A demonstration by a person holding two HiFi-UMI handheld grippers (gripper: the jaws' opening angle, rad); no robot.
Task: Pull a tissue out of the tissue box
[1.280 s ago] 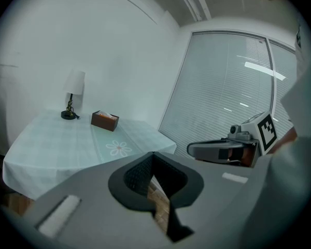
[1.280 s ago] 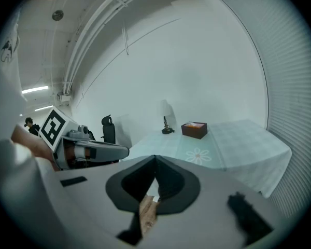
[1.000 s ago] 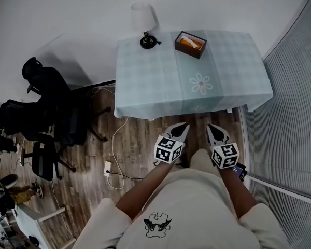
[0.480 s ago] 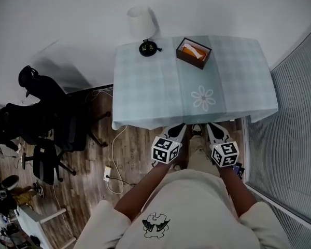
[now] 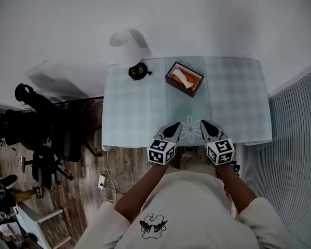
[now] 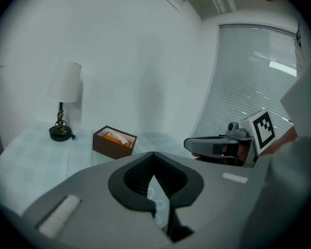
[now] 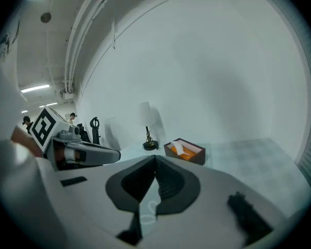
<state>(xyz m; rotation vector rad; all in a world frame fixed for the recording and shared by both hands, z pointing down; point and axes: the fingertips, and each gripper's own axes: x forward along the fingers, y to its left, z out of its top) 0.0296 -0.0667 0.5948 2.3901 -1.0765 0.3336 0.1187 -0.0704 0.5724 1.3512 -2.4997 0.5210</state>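
Both claws were shut tight and held nothing. The left gripper [image 5: 174,127] and right gripper [image 5: 207,125] were at the near edge of the table [image 5: 238,102]. The tissue box [image 5: 184,79] lay far ahead between them, a bit nearer the left one. It slanted from far left to near right. A second before, both claws were back over the floor.

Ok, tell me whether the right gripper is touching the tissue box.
Apart. The head view shows the right gripper over the near edge of the tablecloth, with bare cloth between it and the tissue box.
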